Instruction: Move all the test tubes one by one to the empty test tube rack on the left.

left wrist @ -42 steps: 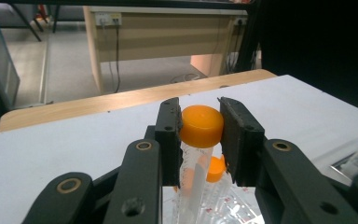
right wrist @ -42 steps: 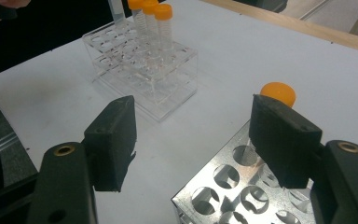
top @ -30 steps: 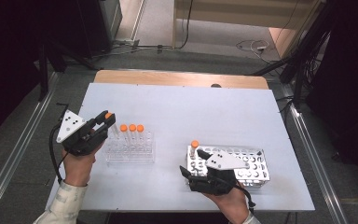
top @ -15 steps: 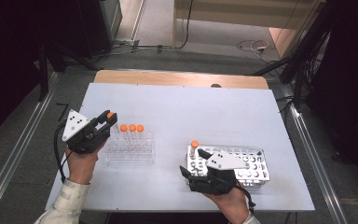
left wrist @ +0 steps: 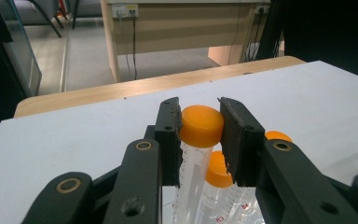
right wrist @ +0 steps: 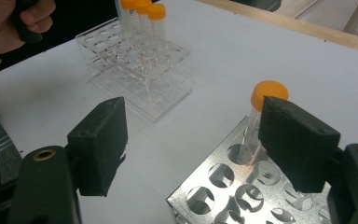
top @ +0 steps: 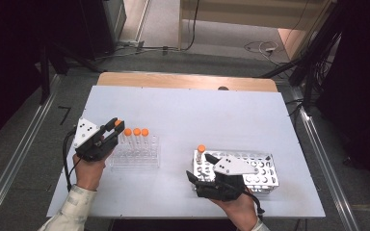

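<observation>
The left tool (left wrist: pixel 200 128) pinches an orange-capped tube (left wrist: pixel 199 140) upright over the clear rack (top: pixel 137 156), well left of the metal rack (top: pixel 260 168) where the spread right tool (right wrist: pixel 191 144) waits.

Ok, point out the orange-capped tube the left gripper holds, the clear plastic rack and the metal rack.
Orange-capped clear tube (left wrist: pixel 201 126), left gripper view, on its cap.
Clear plastic tube rack (top: pixel 137 159), high view, on its front wall.
Perforated metal rack (top: pixel 264 171), high view, on its top plate.
</observation>
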